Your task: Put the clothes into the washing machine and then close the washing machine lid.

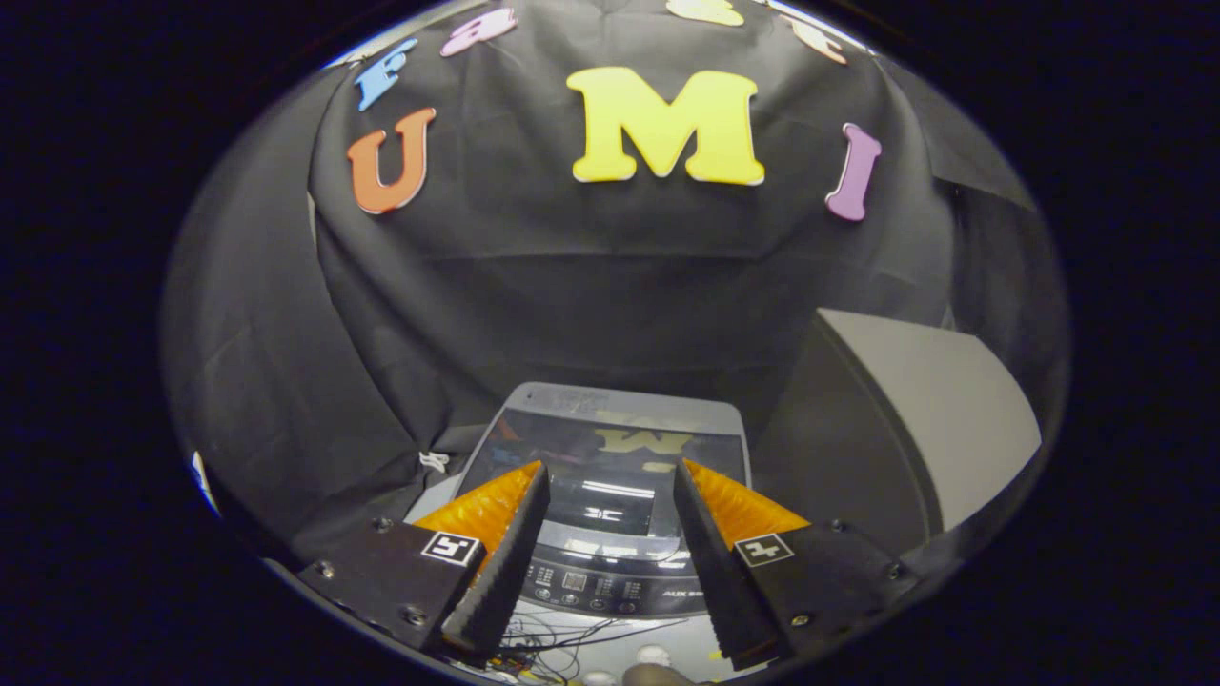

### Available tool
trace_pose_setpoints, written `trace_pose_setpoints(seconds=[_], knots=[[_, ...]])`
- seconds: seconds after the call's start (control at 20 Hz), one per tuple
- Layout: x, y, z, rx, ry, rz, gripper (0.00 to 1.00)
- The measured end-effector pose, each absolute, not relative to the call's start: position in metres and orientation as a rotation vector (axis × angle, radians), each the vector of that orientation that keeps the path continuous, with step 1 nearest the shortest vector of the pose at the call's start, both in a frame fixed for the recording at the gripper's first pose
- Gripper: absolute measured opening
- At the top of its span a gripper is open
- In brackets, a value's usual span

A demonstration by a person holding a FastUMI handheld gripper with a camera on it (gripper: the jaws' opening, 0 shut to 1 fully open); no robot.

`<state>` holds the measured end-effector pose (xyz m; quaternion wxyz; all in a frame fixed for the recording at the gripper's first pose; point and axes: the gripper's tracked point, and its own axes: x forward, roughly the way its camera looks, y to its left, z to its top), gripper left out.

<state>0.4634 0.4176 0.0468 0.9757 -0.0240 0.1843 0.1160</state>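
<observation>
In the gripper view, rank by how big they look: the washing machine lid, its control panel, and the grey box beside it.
Largest to smallest:
1. grey box, though nearness may inflate it
2. washing machine lid, closed, partly hidden behind the open tongs
3. control panel

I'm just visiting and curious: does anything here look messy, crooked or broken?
Little stands out. The small grey top-loading washing machine sits squarely with its dark glass lid down, seen between the open gripper fingers. The one untidy spot is a tangle of thin loose wires lying before its control panel.

Washing machine left of box
</observation>
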Motion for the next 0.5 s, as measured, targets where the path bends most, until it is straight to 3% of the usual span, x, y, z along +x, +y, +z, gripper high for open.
trace_pose_setpoints(seconds=[0.5], knots=[[0.333,0.246,0.114,0.048,0.072,0.134,0.85]])
